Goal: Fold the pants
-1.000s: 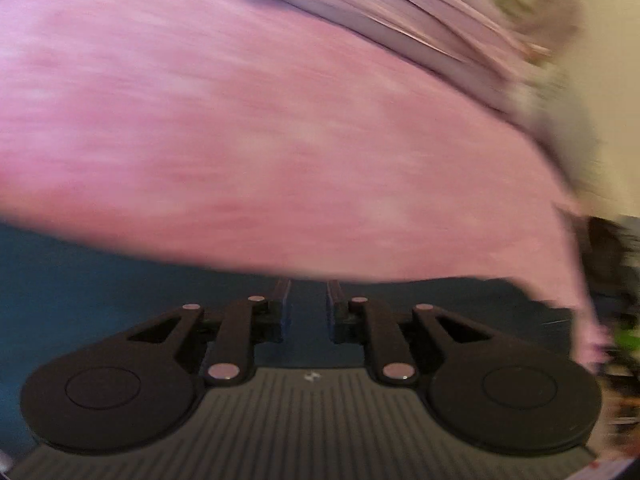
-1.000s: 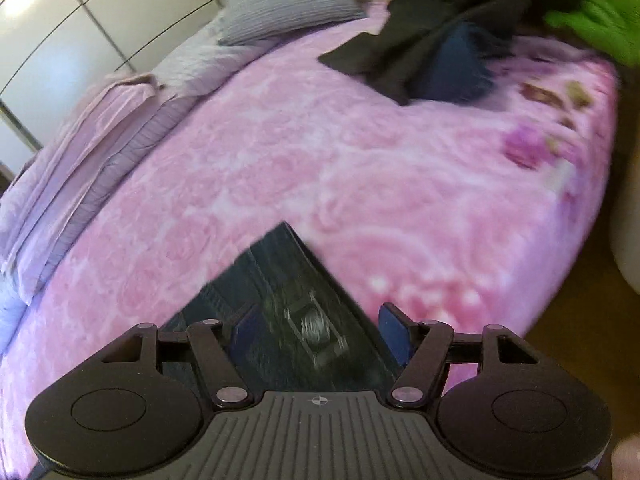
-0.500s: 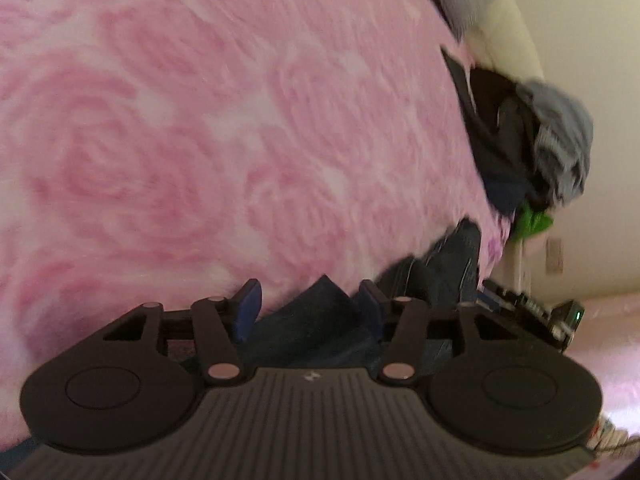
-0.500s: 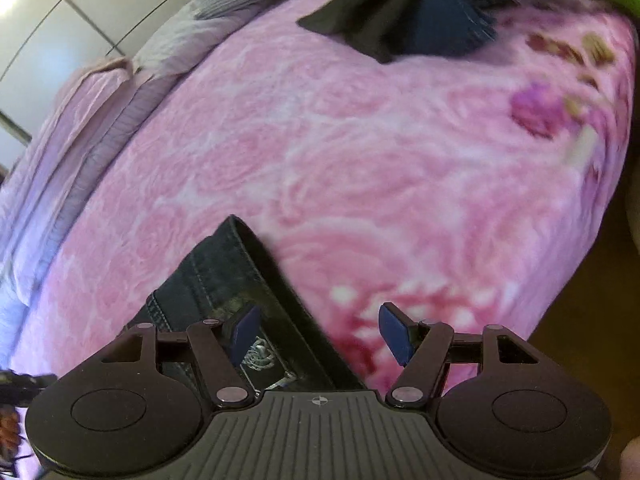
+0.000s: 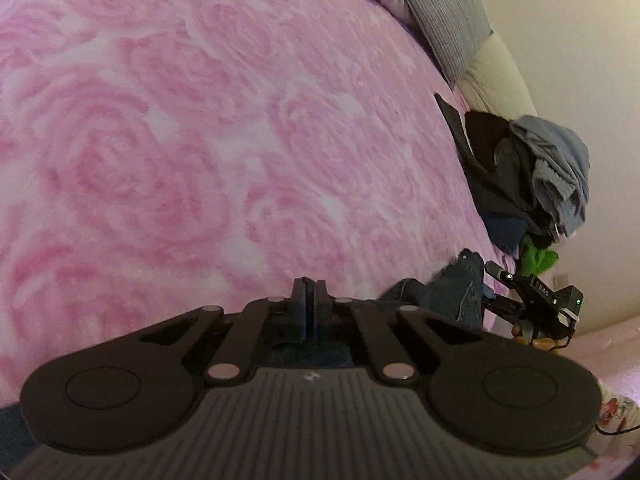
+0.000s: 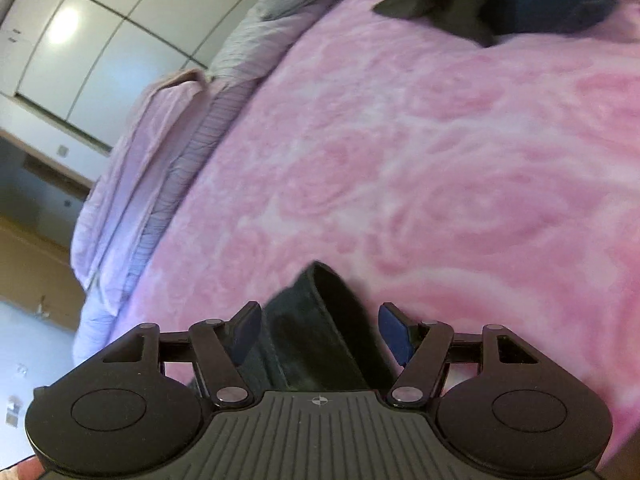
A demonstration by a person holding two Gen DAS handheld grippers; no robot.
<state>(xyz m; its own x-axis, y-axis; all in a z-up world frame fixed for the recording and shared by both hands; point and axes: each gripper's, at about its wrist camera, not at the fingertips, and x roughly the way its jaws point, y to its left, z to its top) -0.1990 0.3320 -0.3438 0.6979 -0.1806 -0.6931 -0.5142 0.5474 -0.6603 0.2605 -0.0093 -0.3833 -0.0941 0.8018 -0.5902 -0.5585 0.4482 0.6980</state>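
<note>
Dark blue jeans (image 5: 454,294) lie on the pink rose blanket (image 5: 200,140). My left gripper (image 5: 308,292) is shut, its fingers pressed together on a fold of the denim that shows dark just beneath them. In the right wrist view the jeans' thick hem or waistband (image 6: 320,320) stands up between the blue pads (image 6: 394,330) of my right gripper (image 6: 320,322). Those jaws are closing, still apart and clear of the cloth. The left wrist view also shows the right gripper (image 5: 534,304) at the jeans' far end.
A heap of dark and grey clothes (image 5: 528,168) with something green (image 5: 538,258) lies at the bed's far corner, also seen as black fabric (image 6: 460,4). Grey pillows (image 5: 444,16) and a folded lilac cover (image 6: 160,160) line the bed's edge. White wardrobe doors (image 6: 100,40) stand beyond.
The left jaws, open around a peak of denim half a second ago, have shut on it. The right gripper has sunk toward the bed and the jeans' edge now stands between its jaws.
</note>
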